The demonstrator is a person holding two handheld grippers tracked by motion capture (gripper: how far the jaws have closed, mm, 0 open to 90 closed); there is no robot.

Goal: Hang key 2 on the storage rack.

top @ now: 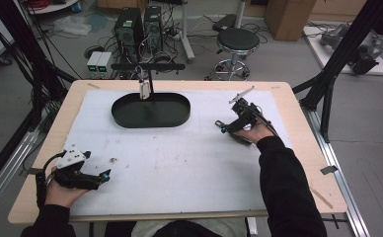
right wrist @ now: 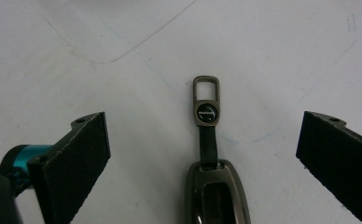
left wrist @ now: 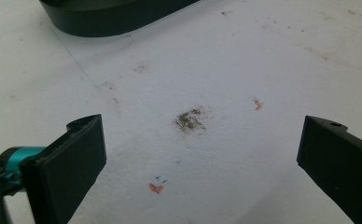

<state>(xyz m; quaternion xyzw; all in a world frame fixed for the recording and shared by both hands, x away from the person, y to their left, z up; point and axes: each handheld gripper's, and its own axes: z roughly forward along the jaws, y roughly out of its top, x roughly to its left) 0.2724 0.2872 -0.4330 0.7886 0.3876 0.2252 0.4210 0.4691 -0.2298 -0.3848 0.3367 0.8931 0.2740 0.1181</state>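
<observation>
A dark metal key fob (right wrist: 218, 193) lies on the white mat (right wrist: 272, 56), with a short strap, a round badge and a rectangular metal loop (right wrist: 206, 87) pointing away. My right gripper (right wrist: 203, 116) is open, its jaws standing wide to either side of the fob without touching it. In the high view the right gripper (top: 223, 127) sits right of centre, held by a hand in a black sleeve. My left gripper (top: 103, 175) rests at the mat's near left corner. It is open over bare, stained mat (left wrist: 190, 120), and the left gripper (left wrist: 201, 126) has nothing between its jaws.
A black oval tray (top: 130, 122) stands at the back centre, its wall also in the left gripper view (left wrist: 104, 21). A black stand (top: 147, 66) rises from it with a small pale item (top: 143, 89) hanging. A speck of debris (top: 113, 160) lies near the left gripper.
</observation>
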